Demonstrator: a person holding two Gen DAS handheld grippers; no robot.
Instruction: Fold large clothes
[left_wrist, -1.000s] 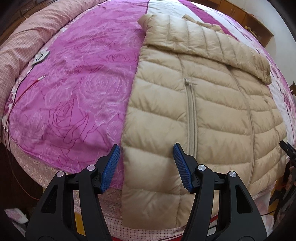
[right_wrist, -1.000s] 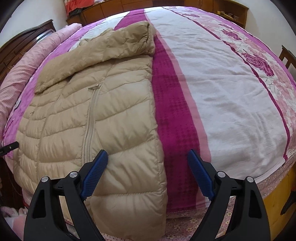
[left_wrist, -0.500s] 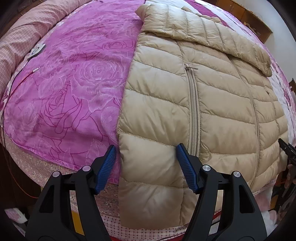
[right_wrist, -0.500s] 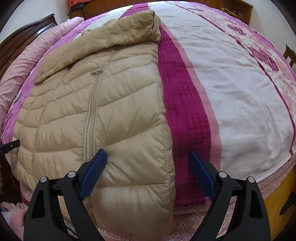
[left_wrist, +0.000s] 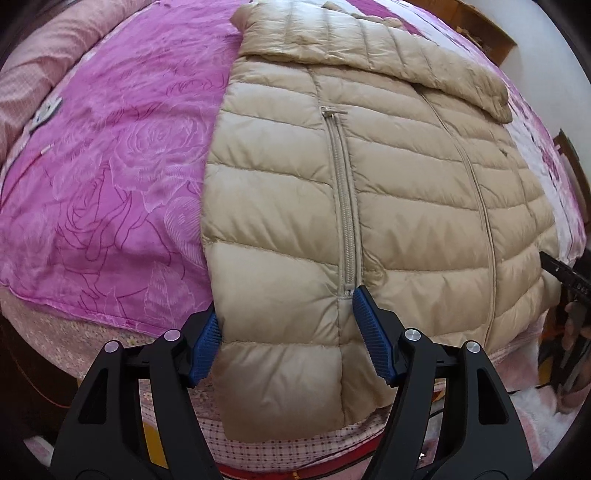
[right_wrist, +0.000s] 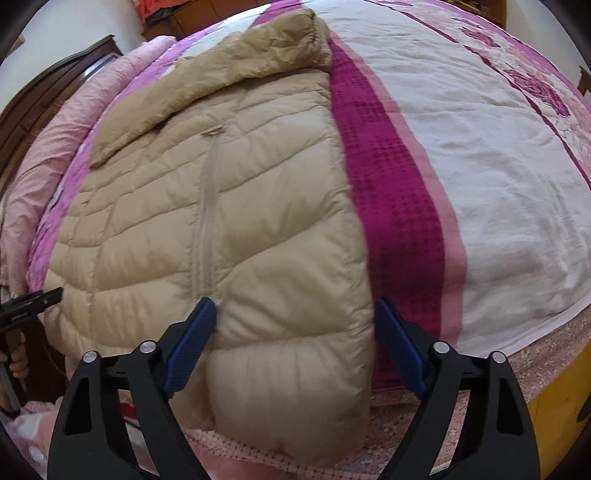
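Note:
A beige quilted down jacket (left_wrist: 369, 192) lies flat on the bed, zipped, sleeves folded across the top, hem hanging over the near bed edge. My left gripper (left_wrist: 286, 343) is open and straddles the jacket's lower left hem corner. The jacket also shows in the right wrist view (right_wrist: 236, 229). My right gripper (right_wrist: 297, 347) is open and straddles the lower right hem corner. Neither gripper has closed on the fabric. Each gripper's tip shows at the edge of the other's view.
The bed carries a magenta rose-print cover (left_wrist: 103, 177) on the left and a white sheet with a purple stripe (right_wrist: 480, 184) on the right. A dark wooden headboard (right_wrist: 48, 96) and wooden cabinets (left_wrist: 476, 22) stand around. A white cable lies at the far left (left_wrist: 44, 114).
Both grippers have moved forward and down to the jacket's hem, so the hem corners now sit between their open fingers. The jacket has not moved.

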